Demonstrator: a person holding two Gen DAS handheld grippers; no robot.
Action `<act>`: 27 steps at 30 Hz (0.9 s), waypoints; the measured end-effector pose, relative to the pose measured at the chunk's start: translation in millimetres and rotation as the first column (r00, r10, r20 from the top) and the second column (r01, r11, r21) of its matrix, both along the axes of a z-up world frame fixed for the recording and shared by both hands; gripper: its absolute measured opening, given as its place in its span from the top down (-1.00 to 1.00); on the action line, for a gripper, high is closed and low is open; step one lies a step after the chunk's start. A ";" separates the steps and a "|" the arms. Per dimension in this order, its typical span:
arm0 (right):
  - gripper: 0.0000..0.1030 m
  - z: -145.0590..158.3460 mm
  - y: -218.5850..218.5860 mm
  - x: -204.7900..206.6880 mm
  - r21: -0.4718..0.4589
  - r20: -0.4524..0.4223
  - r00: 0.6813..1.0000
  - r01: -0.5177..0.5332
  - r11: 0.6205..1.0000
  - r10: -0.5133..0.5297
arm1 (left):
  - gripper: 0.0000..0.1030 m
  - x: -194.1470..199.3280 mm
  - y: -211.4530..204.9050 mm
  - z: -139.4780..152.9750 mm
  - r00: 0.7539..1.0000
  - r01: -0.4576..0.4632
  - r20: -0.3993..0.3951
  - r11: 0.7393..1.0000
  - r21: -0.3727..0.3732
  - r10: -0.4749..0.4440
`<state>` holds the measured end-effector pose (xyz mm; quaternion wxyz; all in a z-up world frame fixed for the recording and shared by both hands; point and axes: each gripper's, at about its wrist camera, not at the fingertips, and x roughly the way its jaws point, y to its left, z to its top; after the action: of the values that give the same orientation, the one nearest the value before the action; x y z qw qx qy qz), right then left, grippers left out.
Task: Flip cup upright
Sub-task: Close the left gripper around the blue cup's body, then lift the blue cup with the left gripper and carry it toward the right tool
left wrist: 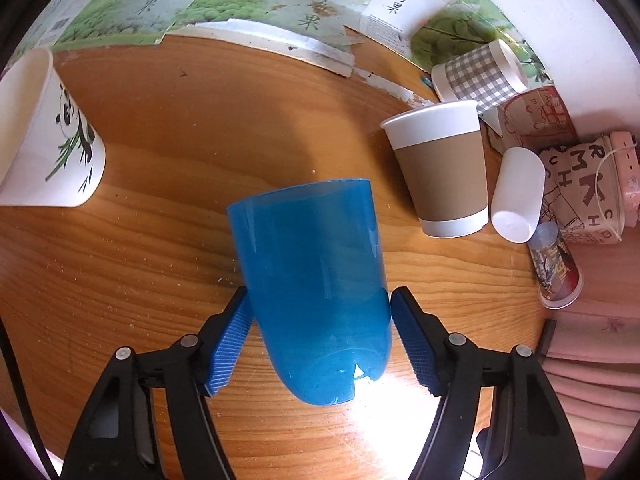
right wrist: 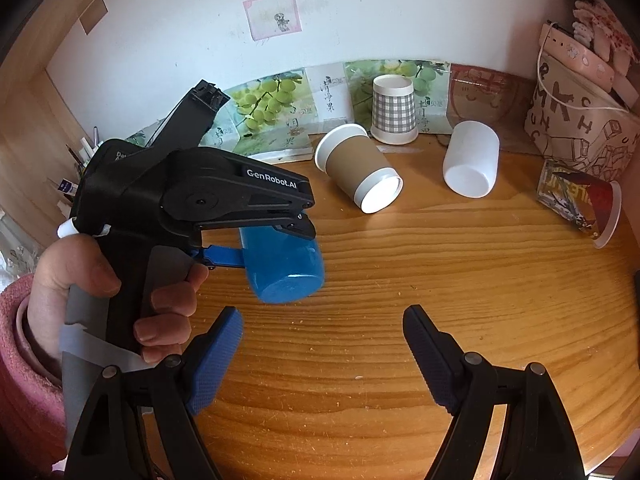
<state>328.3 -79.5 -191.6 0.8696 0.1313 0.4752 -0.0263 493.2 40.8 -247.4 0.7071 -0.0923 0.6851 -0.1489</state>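
Wood-grain table [right wrist: 400, 320] fills both views, pine-coloured, speckled with crumbs, with bare board between the right claw and the cups along the wall.

Nearest, the right claw [right wrist: 322, 330] hangs wide apart over bare wood, its blue ribbed pads gripping nothing. Just beyond, on the left, a hand [right wrist: 120, 300] in a pink sleeve grips the other tool, whose black body reads "GenRobot.AI".

That left claw [left wrist: 320, 314] brackets the blue cup [left wrist: 316, 288]. The left pad touches its wall; the right pad sits just beside it, and contact there I cannot tell. It's a smooth, glossy plastic tumbler, tilted, closed base toward the left wrist camera, rim pointing away. In the right wrist view it looks lifted off the wood, base facing the lens.

Further out, a kraft-sleeved paper cup [right wrist: 358, 168] lies on its side with its white base facing the right camera. Beside it a plain white cup [right wrist: 472, 160] is tipped over too. A printed paper cup [right wrist: 580, 200] lies near the table's right edge, by a paper bag [right wrist: 580, 120] with scattered letters. A panda-print cup [left wrist: 52, 136] sits far left.

At the back, a grey gingham cup [right wrist: 393, 112] stands upside down against grape-printed cardboard [right wrist: 260, 100] with Chinese writing, under a white wall.
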 end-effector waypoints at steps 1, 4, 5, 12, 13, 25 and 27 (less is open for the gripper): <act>-0.61 -1.7 -1.2 0.2 0.009 0.008 1.000 0.002 1.000 -0.003 | -0.43 1.1 -0.9 0.7 1.000 0.006 0.003 1.000 0.002 -0.006; -0.61 -6.6 -4.0 0.5 0.020 0.021 1.000 0.008 1.000 -0.008 | -0.43 1.1 -4.1 2.5 1.000 0.029 0.010 1.000 0.002 -0.029; -0.61 -7.7 -3.6 0.7 0.016 0.020 1.000 0.011 1.000 -0.011 | -0.43 2.1 -3.6 2.6 0.999 0.039 0.012 0.999 0.001 -0.039; -0.61 -14.8 -3.2 -1.0 -0.024 0.040 0.999 0.008 1.000 -0.007 | -0.42 2.8 -9.5 2.8 0.995 0.090 0.033 0.996 0.012 -0.091; -0.61 -15.4 -3.4 -2.0 -0.028 0.041 0.999 0.004 1.000 -0.003 | -0.42 1.2 -10.7 3.9 0.994 0.098 0.041 0.995 0.026 -0.099; -0.61 -8.9 -8.8 -14.4 0.028 0.077 0.997 0.017 0.999 -0.019 | -0.42 -33.0 6.4 17.5 0.988 0.131 0.068 0.990 0.058 -0.135; -0.61 -7.0 -9.1 -19.7 0.027 0.081 0.997 0.010 1.000 -0.012 | -0.42 -42.0 7.5 22.5 0.989 0.126 0.073 0.990 0.057 -0.130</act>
<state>308.5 -88.6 -198.6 0.8862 0.1463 0.4392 -0.0194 451.2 48.3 -224.9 0.7240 -0.0238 0.6656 -0.1797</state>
